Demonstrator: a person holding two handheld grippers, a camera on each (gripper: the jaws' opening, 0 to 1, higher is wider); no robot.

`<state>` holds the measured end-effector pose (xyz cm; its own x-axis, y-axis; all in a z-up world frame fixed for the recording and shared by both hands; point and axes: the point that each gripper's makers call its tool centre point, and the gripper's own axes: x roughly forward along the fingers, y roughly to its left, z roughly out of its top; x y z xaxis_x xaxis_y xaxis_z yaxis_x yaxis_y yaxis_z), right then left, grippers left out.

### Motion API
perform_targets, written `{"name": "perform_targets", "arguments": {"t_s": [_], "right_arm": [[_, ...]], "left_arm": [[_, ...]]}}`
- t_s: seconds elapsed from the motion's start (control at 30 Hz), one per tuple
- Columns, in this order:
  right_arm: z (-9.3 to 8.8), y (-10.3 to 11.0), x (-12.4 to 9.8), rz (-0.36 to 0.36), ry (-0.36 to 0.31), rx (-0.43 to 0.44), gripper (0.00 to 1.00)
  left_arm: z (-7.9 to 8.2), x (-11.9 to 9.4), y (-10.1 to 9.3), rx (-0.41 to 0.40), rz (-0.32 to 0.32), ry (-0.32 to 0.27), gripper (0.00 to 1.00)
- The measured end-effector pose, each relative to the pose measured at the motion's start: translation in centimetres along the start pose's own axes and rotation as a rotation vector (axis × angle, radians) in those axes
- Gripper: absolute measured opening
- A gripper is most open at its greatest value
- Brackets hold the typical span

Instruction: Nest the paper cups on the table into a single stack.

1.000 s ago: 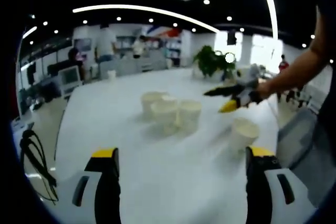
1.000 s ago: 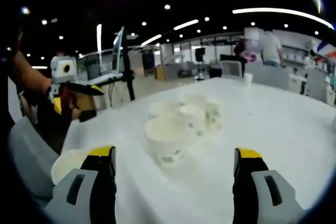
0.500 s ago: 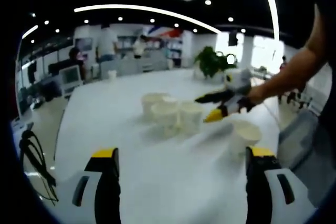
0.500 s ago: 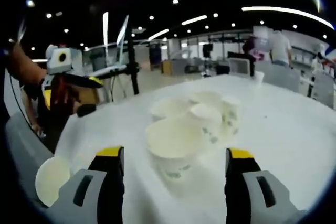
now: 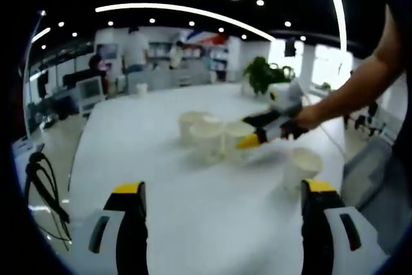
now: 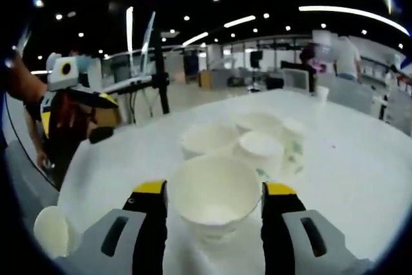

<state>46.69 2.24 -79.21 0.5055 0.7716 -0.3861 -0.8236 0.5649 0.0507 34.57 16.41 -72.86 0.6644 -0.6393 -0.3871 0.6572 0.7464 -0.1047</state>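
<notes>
In the right gripper view my right gripper (image 6: 214, 207) sits low in the frame, its jaws apart on either side of the nearest paper cup (image 6: 214, 196); whether they touch its wall I cannot tell. Behind it, mid-frame, three more cups (image 6: 252, 140) cluster on the white counter (image 6: 347, 152). A lone cup (image 6: 50, 230) stands at lower left, and the left gripper (image 6: 71, 94) hangs at the left edge. In the left gripper view my left gripper (image 5: 222, 220) has its jaws wide apart over bare counter at the bottom.
</notes>
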Motion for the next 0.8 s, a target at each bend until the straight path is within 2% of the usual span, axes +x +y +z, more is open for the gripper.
{"name": "perform_targets", "arguments": {"t_s": [0.57, 0.73, 0.8], "right_arm": [[-0.3, 0.0, -0.4, -0.014, 0.012, -0.002, 0.5], [-1.1, 0.0, -0.5, -0.016, 0.052, -0.012, 0.51], [-1.1, 0.1, -0.5, -0.012, 0.048, -0.013, 0.46]], "left_arm": [[0.8, 0.2, -0.2, 0.008, -0.005, -0.012, 1.0], [0.8, 0.2, -0.3, 0.004, -0.004, -0.013, 1.0], [0.8, 0.2, -0.4, 0.005, -0.006, -0.012, 1.0]]}}
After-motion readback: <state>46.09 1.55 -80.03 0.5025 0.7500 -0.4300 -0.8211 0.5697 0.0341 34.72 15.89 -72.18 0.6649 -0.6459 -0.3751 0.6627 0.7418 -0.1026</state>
